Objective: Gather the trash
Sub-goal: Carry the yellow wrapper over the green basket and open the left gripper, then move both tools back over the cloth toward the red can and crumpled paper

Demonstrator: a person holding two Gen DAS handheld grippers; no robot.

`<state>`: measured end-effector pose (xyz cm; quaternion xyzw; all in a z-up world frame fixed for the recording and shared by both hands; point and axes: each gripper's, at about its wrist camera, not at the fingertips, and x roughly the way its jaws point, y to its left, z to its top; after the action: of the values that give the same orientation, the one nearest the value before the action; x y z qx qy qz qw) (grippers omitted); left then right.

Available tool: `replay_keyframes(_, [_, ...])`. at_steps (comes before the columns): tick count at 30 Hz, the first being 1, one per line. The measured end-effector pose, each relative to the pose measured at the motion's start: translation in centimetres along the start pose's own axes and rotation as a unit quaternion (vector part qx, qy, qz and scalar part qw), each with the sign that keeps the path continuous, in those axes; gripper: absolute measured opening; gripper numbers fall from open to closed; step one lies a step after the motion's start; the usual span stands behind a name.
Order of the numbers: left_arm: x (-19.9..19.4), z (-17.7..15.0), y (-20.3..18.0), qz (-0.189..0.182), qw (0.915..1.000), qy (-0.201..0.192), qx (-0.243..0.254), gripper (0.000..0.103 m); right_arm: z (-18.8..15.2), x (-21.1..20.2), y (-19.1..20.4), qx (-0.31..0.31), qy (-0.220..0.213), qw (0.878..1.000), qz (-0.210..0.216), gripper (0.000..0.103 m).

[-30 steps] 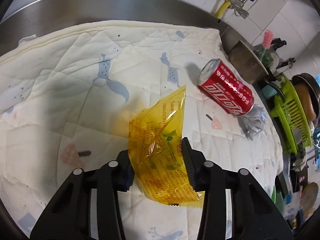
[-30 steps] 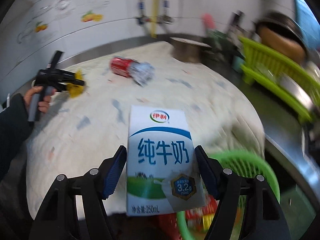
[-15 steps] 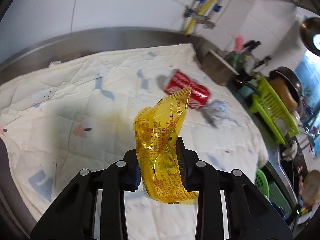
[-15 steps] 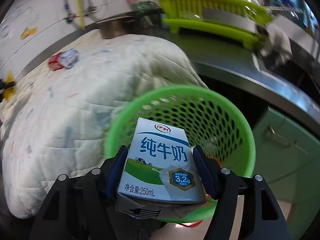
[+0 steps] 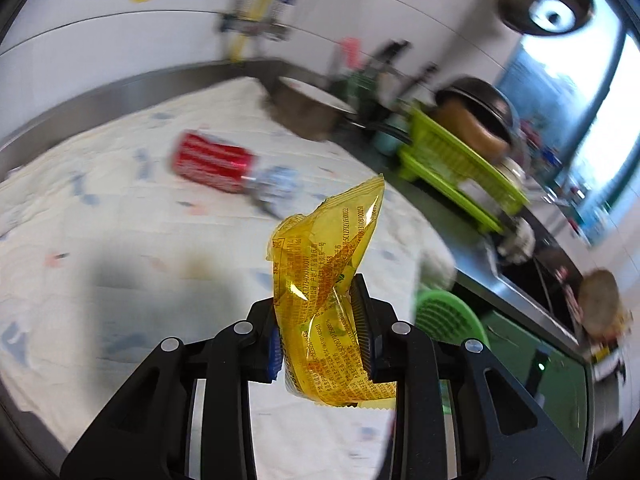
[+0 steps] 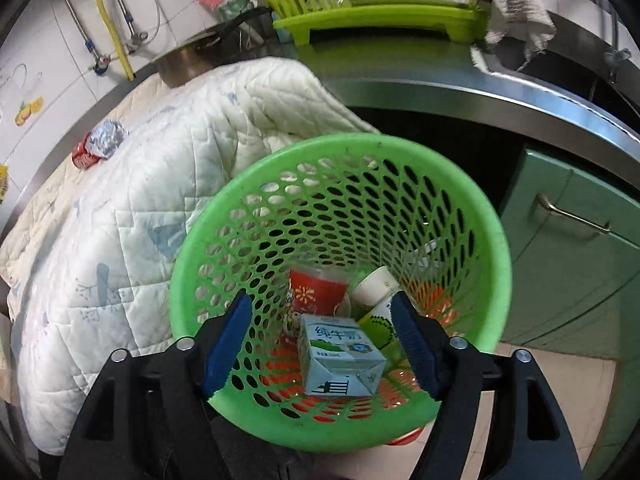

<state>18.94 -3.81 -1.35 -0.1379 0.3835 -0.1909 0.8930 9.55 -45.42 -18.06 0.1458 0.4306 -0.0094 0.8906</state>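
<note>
1. Our left gripper has its fingers clamped on a crumpled yellow wrapper, which sticks up from between the pads, clear of the quilt on the desk.
2. Our right gripper hangs over the green mesh basket with its fingers spread apart; they have just been opening, and nothing touches the blue pads.
3. The milk carton lies free in the basket, on its side, between the fingers in the view but below them.
4. Beside it in the basket are a red paper cup and a white paper cup (other scraps beneath are too jumbled to name).
5. On the quilt, near its far edge, a red soda can lies on its side with a crumpled foil ball touching its end.
6. The basket stands just off the desk's edge, against the hanging corner of the quilt.
7. A lime dish rack sits on the desk beyond the quilt.
</note>
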Motion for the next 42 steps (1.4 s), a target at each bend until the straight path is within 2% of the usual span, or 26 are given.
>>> replay_keyframes(5, [4.1, -1.4, -5.9, -0.046, 0.9971, 0.048, 0.039, 0.029, -0.6, -2.8, -0.6, 0.000, -0.026, 1.000, -0.005, 0.075])
replay_keyframes(9, [8.2, -3.5, -10.5, -0.078, 0.9904, 0.093, 0.066, 0.029, -1.3, -5.6, -0.9, 0.002, -0.049, 0.999, -0.005, 0.078])
replay_keyframes(16, [15.0, -7.1, -17.0, -0.092, 0.9758, 0.168, 0.105, 0.031, -2.5, -9.6, -1.8, 0.007, -0.086, 0.996, -0.005, 0.079])
replay_keyframes(18, [16.3, -7.7, -18.3, -0.097, 0.9725, 0.179, 0.112, 0.034, -2.8, -10.4, -2.2, 0.010, -0.095, 0.995, -0.006, 0.079])
replay_keyframes(20, [17.6, -8.4, -19.6, -0.098, 0.9694, 0.192, 0.117, 0.046, -2.9, -11.1, -2.5, 0.013, -0.102, 0.995, -0.005, 0.079])
replay_keyframes(22, [18.8, -8.9, -20.6, -0.103, 0.9670, 0.202, 0.116, 0.049, -3.1, -11.5, -2.9, 0.019, -0.107, 0.994, -0.002, 0.079])
replay_keyframes(24, [19.7, -9.5, -21.7, -0.109, 0.9637, 0.213, 0.119, 0.060, -3.3, -11.7, -3.3, 0.023, -0.111, 0.994, -0.002, 0.079])
replay_keyframes(26, [20.3, -9.9, -22.5, -0.105, 0.9626, 0.217, 0.124, 0.060, -3.4, -11.8, -3.6, 0.026, -0.111, 0.994, -0.001, 0.079])
replay_keyframes(28, [20.5, -10.3, -23.1, -0.110, 0.9613, 0.219, 0.126, 0.068, -3.5, -11.8, -3.8, 0.028, -0.110, 0.994, -0.005, 0.079])
replay_keyframes(32, [20.2, -10.1, -23.0, -0.106, 0.9621, 0.216, 0.129, 0.070, -3.5, -11.9, -3.9, 0.027, -0.110, 0.994, -0.002, 0.079])
replay_keyframes(42, [16.2, -7.2, -18.8, -0.067, 0.9765, 0.172, 0.111, 0.073, -2.0, -11.2, -0.7, -0.014, -0.109, 0.994, 0.019, 0.079])
